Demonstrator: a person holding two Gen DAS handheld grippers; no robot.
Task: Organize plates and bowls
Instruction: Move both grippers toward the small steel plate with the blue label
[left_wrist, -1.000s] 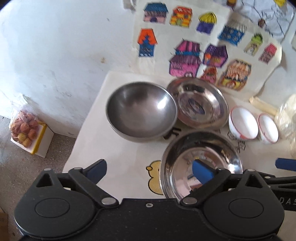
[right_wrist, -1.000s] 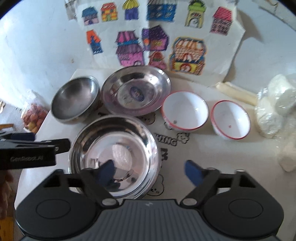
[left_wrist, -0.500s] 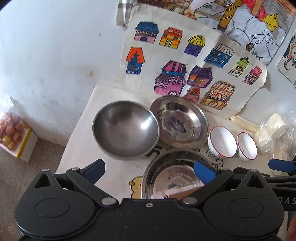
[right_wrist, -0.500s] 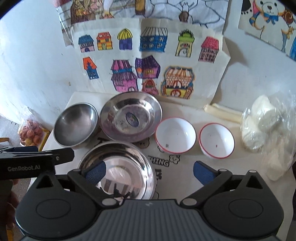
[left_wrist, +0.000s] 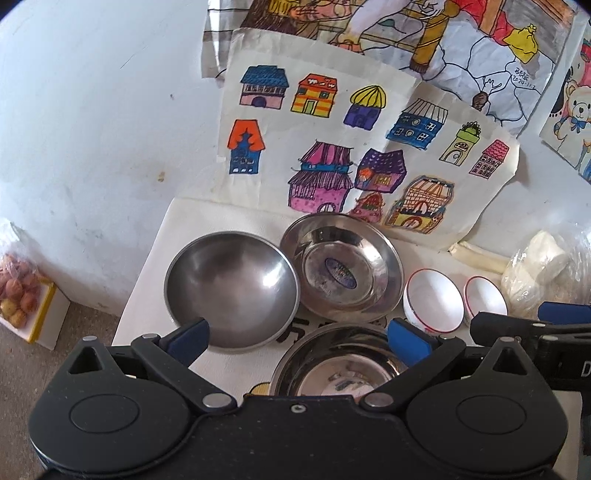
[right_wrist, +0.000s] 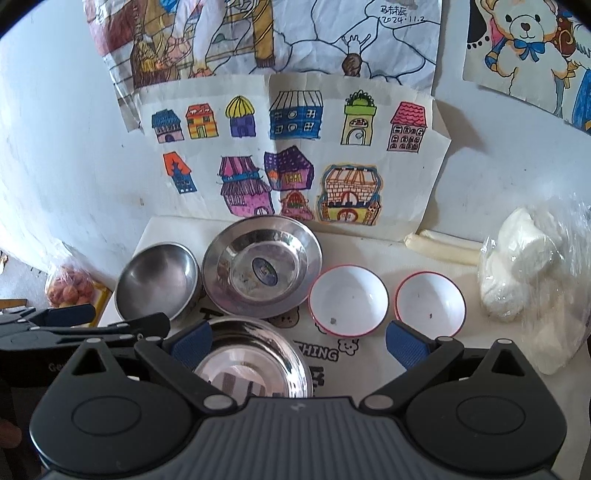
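Five dishes sit on a cloth-covered table. A deep steel bowl (left_wrist: 231, 288) (right_wrist: 159, 280) stands at the left, and a steel plate with a sticker (left_wrist: 340, 273) (right_wrist: 262, 271) beside it. A second steel plate (left_wrist: 340, 365) (right_wrist: 255, 365) lies nearest me. Two white red-rimmed bowls (left_wrist: 434, 304) (left_wrist: 484, 301) (right_wrist: 349, 299) (right_wrist: 430, 304) stand side by side to the right. My left gripper (left_wrist: 299, 336) hangs open above the near plate and the deep bowl, holding nothing. My right gripper (right_wrist: 299, 342) is open and empty above the near plate and the white bowls.
A cream cloth (right_wrist: 369, 365) with cartoon print covers the table. A plastic bag of white rolls (right_wrist: 524, 273) lies at the right, with a pale roll (right_wrist: 443, 245) along the wall. Children's drawings (right_wrist: 288, 147) hang on the wall. A bag of fruit (left_wrist: 16, 295) sits on the floor at the left.
Both grippers have risen and tipped upward, so the dishes look smaller and more wall shows. The right gripper's jaws stand wider than a second ago. No dish has moved.
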